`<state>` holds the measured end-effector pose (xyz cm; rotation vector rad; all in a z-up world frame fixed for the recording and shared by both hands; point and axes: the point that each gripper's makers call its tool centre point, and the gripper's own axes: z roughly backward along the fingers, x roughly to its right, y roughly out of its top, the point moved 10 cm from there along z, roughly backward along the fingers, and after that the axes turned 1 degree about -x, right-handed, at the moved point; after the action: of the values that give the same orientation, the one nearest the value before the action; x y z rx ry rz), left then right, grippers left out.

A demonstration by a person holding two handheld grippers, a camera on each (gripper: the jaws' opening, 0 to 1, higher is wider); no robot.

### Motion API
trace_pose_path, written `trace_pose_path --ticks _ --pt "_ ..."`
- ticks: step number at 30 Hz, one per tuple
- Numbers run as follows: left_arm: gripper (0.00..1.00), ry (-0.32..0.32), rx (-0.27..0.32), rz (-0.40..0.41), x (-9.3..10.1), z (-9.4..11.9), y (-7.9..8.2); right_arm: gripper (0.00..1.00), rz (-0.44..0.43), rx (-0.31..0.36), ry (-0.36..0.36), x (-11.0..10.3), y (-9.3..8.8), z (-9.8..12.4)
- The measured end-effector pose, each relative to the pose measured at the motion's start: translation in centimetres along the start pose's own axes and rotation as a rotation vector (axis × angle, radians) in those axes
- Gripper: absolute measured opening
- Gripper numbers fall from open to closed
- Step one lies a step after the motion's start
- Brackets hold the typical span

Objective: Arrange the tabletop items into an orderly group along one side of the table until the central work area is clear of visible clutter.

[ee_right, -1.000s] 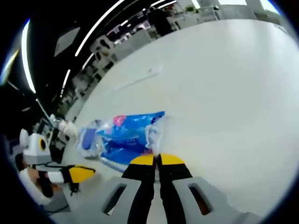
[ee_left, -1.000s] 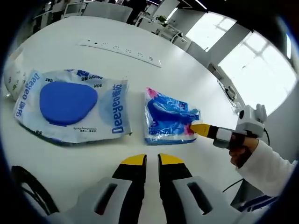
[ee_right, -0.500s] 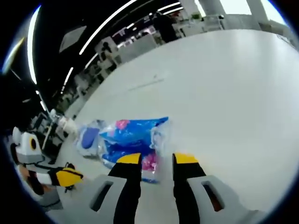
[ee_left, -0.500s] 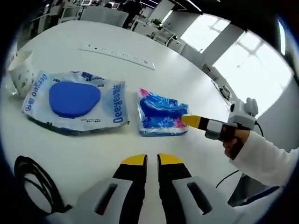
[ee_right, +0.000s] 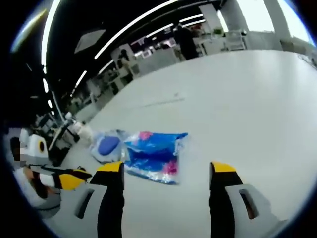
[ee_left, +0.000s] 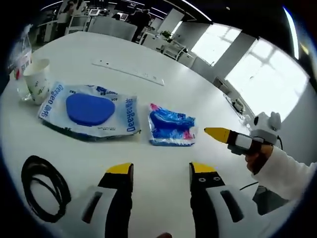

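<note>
your left gripper (ee_left: 161, 169) gapes wide, holding nothing. your right gripper (ee_right: 166, 167) is spread wide too, short of the blue tissue pack (ee_right: 155, 155). the black cable (ee_left: 43, 188) is cut off at the edge.

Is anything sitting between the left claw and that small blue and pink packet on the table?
Nothing visible does. In the left gripper view, the left claw is open, with bare white table between its tips and the small blue and pink packet. The wet wipes pack and black cable lie off to the side.
</note>
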<state>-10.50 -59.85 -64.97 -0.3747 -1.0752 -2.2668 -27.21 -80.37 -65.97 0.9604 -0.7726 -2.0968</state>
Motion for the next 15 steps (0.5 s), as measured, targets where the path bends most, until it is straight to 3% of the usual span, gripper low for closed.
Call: trace_pose_path --ticks 7,15 --pt "0.61 0.046 0.042 -0.024 -1.1 2.2 -0.3 0.70 0.008 0.009 0.025 -1.1 -1.2 1.9" --pt "0.65 0.077 0.064 -0.030 -2.3 4.3 -0.9 0.69 0.001 -0.002 0.060 -2.4 -2.7 3.4"
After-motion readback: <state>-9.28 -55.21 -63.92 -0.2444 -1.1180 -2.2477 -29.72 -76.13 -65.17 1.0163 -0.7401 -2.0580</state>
